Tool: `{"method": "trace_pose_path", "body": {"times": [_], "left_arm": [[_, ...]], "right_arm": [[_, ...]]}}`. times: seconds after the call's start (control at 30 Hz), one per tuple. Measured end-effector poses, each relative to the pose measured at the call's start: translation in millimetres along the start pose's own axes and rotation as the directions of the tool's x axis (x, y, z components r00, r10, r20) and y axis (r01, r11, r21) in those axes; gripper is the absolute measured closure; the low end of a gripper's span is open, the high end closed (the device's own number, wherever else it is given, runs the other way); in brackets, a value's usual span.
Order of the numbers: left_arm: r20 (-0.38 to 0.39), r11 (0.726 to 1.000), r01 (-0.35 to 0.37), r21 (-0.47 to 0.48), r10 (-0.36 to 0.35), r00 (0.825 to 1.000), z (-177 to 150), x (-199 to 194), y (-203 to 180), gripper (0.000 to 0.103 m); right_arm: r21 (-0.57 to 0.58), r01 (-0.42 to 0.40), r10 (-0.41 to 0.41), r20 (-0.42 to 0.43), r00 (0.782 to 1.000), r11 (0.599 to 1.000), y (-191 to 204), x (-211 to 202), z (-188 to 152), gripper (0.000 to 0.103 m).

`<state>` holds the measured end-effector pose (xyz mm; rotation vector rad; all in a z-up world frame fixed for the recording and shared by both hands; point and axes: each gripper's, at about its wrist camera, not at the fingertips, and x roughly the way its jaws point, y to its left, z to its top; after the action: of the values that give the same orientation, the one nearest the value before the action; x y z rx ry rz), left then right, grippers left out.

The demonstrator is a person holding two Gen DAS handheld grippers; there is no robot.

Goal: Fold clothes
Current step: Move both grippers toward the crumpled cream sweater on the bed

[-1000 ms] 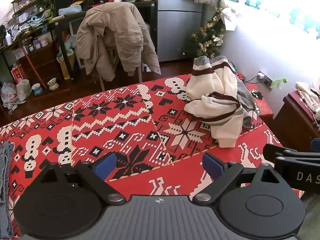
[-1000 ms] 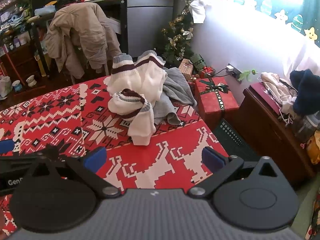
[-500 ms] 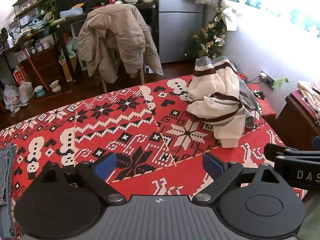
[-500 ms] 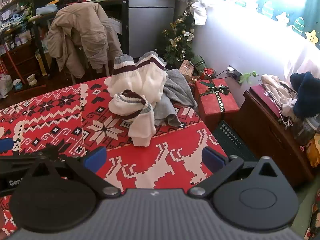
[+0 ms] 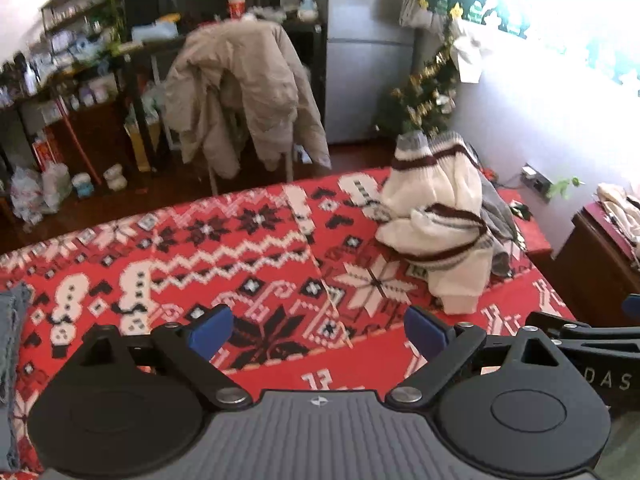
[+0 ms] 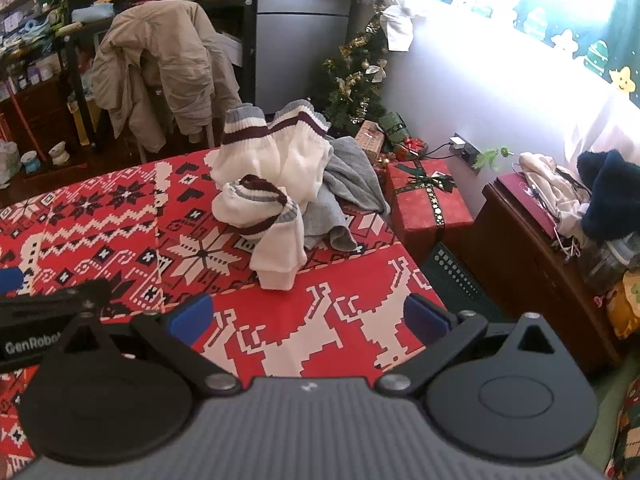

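Note:
A crumpled white sweater [image 5: 436, 216] [image 6: 276, 184] with maroon and grey stripes lies heaped at the far right of the red patterned tablecloth [image 5: 224, 248] [image 6: 100, 220]. A grey garment [image 6: 348, 188] [image 5: 496, 216] lies under and behind it. My left gripper [image 5: 318, 328] hovers open above the cloth, short of the sweater, holding nothing. My right gripper [image 6: 306, 314] is also open and empty, over the near right part of the table, with the sweater's sleeve end just beyond it. Each gripper shows at the edge of the other's view.
A folded blue-grey garment [image 5: 8, 320] lies at the table's left edge. Behind the table stands a chair draped with a beige coat [image 5: 240, 92] [image 6: 160, 64]. A red gift box [image 6: 428, 196], a small Christmas tree [image 6: 356, 76] and a wooden cabinet [image 6: 532, 248] stand to the right.
Both views have shifted slightly forward and up, so the sweater sits a little lower in frame. Both grippers stay open and empty.

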<state>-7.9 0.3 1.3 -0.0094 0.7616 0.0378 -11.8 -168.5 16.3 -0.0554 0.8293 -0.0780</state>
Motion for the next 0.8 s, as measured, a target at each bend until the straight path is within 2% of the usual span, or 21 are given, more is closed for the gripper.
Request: {"method": "trace_pose_path", "body": {"times": [0.13, 0.4, 0.57, 0.73, 0.8], "left_arm": [[0.025, 1.0, -0.02, 0.021, 0.019, 1.0, 0, -2, -1, 0.01], [-0.006, 1.0, 0.014, 0.02, -0.014, 1.0, -1, 5, 3, 0.008], [0.025, 0.999, 0.017, 0.037, -0.018, 1.0, -7, 4, 1, 0.008], [0.037, 0.999, 0.028, 0.022, -0.029, 0.999, -11, 7, 2, 0.009], [0.011, 0.999, 0.051, 0.002, -0.051, 0.999, -12, 12, 5, 0.009]], "right_arm": [[0.009, -0.01, 0.011, -0.006, 1.0, 1.0, 0, 2, -2, 0.001], [0.02, -0.004, 0.004, -0.008, 1.0, 1.0, 0, 4, -5, 0.001], [0.032, 0.001, -0.001, 0.007, 1.0, 0.999, -1, 4, -9, 0.001], [0.036, 0.003, -0.006, 0.083, 0.997, 0.999, -3, 1, -16, 0.001], [0.028, -0.009, 0.005, 0.12, 0.993, 1.0, -3, -1, -19, 0.001]]}}
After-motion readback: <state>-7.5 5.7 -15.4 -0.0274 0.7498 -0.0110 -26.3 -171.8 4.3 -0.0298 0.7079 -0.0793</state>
